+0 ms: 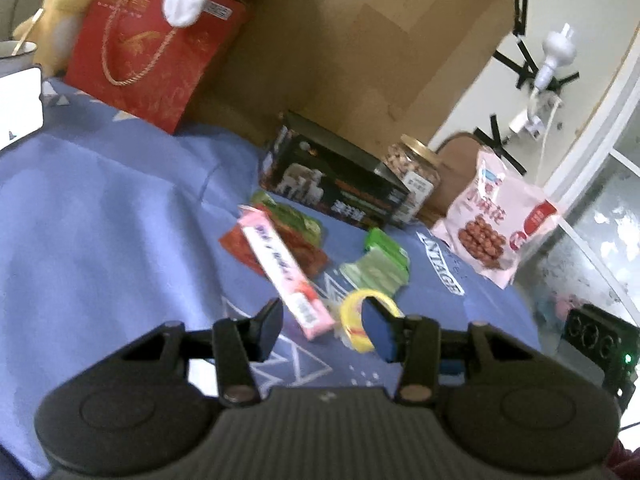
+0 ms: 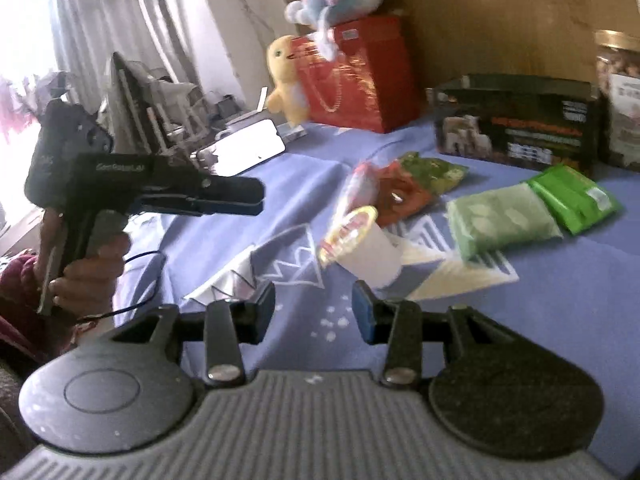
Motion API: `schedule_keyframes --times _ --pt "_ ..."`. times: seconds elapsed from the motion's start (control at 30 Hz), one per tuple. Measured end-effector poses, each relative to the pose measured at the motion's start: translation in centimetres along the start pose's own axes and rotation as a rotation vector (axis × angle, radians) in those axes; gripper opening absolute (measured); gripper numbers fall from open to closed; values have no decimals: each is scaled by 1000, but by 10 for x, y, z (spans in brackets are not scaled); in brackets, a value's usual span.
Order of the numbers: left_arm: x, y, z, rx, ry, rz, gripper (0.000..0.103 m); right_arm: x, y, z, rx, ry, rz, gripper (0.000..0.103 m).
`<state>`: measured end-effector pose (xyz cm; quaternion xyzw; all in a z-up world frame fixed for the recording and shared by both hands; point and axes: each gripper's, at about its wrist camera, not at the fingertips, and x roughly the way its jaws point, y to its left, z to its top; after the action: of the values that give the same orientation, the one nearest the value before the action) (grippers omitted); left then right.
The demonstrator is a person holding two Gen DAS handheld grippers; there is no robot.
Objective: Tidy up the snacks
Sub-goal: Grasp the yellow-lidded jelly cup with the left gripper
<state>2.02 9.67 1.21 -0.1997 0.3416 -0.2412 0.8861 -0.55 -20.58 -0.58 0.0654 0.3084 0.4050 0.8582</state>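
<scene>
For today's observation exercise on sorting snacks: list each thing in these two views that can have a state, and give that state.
left gripper: open, empty
right gripper: open, empty
black box: top open
nut jar: upright, gold lid on
pink snack bag: sealed, propped up
yellow-lidded cup: on its side, lid on
pink stick box: lying flat over the red packet
green packets: lying flat
red gift bag: upright

Left gripper (image 1: 322, 330) with fingers spread apart and nothing between them, right gripper (image 2: 314, 310) likewise parted and empty, left hand (image 2: 86, 276) wrapped around its gripper's handle, held level in the air
</scene>
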Motion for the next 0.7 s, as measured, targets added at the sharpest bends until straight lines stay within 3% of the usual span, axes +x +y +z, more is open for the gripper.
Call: schedule_keyframes --times 0.13,0.27,0.33,0.47,0.53,0.7 --pt "5 -16 1 38 14 -33 47 -6 -9 -2 12 -7 -80 46" --pt "20 -43 7 128 26 -33 49 0 -3 -3 -72 0 -163 52" --pt "31 -63 8 230 23 -9 54 6 -6 -4 -88 7 -165 52" --pt "61 -89 2 383 59 78 54 14 -5 -7 -123 15 -193 52" --pt "73 -89 1 387 82 111 54 18 -3 -7 -150 16 -215 52" --pt "87 -75 5 358 112 113 47 31 -8 -2 -163 39 -211 52"
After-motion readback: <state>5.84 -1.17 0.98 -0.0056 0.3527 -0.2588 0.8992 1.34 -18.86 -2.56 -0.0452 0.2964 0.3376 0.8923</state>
